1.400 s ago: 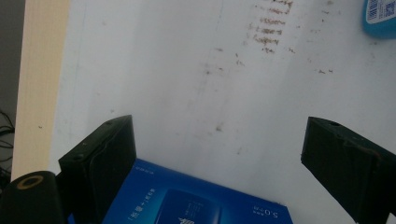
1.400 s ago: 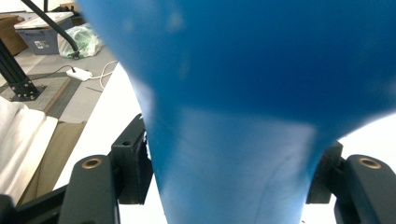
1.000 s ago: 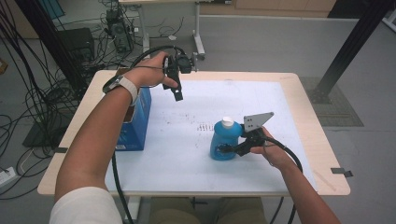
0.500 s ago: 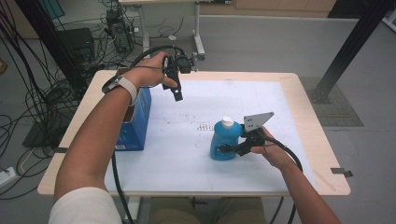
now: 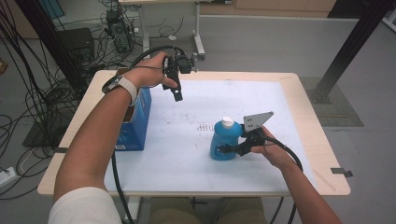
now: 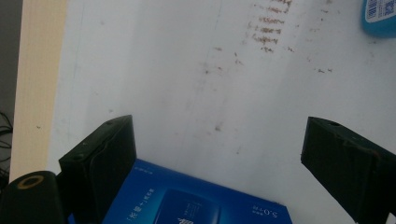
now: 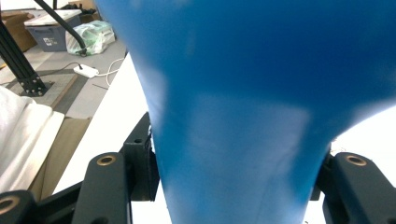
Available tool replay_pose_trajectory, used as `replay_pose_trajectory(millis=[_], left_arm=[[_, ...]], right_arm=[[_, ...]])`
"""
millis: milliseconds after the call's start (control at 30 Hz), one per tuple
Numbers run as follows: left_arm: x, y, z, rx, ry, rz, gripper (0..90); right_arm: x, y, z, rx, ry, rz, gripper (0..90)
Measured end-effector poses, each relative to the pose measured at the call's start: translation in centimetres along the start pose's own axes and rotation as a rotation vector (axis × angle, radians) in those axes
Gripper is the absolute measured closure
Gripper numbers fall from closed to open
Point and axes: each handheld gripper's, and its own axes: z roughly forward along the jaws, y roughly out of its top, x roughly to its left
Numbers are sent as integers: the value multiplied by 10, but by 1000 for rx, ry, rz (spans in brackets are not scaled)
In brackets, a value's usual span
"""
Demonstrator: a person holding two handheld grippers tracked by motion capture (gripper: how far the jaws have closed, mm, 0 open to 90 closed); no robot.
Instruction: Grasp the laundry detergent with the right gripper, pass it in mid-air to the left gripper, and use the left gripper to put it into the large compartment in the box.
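I am holding my right gripper (image 5: 232, 150) at the near right part of the table (image 5: 299, 93), and its jaws are clamped on the blue bottle (image 5: 223, 142), one jaw on each side of the lower body. The bottle is standing upright on the white sheet (image 5: 224, 100), a little to the right of the table's middle, and its white cap (image 5: 227, 122) is pointing up. In the right gripper view the blue bottle (image 7: 243, 116) is sitting very close to the camera and looks blurred, so I cannot say exactly how deep it is going between the jaws, but the two black jaws are pressing against its sides. My left gripper (image 5: 176, 93) is hanging in the air over the far left part of the table, pointing down, with nothing between its jaws; they are standing wide apart. In the left gripper view I am looking down between them at the stained white sheet (image 6: 187, 84), with the top of the blue box (image 6: 196, 200) at the bottom edge. This blue box (image 5: 135, 121) is standing at the left side of the table, under my left forearm (image 5: 100, 130), well apart from the bottle.
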Motion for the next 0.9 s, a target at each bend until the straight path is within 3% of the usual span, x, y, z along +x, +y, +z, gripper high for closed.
replay_pose_trajectory(millis=[900], left_arm=[[-1, -2, -2, -3, 4, -2, 107]], right_arm=[[-1, 1, 0, 13, 6, 5, 412]])
